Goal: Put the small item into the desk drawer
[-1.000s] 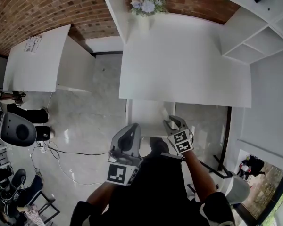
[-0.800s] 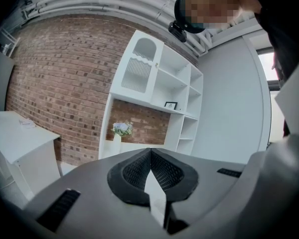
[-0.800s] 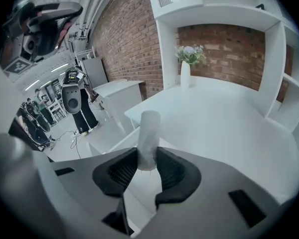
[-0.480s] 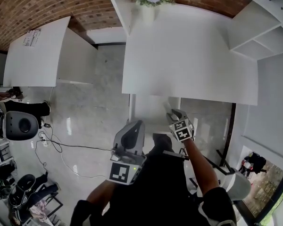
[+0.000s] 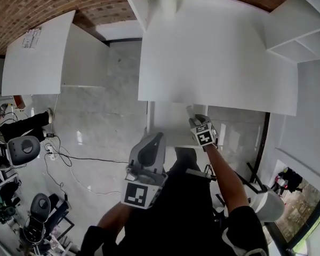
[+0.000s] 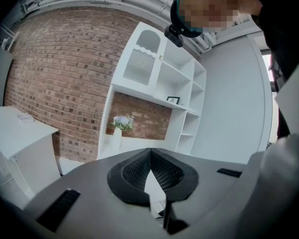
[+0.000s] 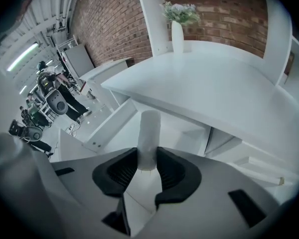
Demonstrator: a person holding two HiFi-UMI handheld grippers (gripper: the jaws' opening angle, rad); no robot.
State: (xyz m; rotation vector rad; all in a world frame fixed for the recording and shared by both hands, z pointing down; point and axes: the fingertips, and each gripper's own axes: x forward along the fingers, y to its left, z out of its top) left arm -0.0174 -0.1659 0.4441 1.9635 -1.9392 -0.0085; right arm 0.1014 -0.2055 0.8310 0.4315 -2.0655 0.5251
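- The right hand-held gripper [image 7: 148, 159] is grasping a small white cylindrical item [image 7: 150, 133], holding it over the open white drawer [image 5: 168, 122] beneath the white bench [image 5: 213, 63].
- The left hand-held gripper [image 6: 149, 153] is hovering nearby, clenched and empty.

Right hand-held gripper [image 5: 196, 122], carrying the white cylinder [image 7: 149, 133], has advanced over the open drawer [image 5: 168, 127]; the desk [image 5: 213, 63] edge ahead of it is now closer.
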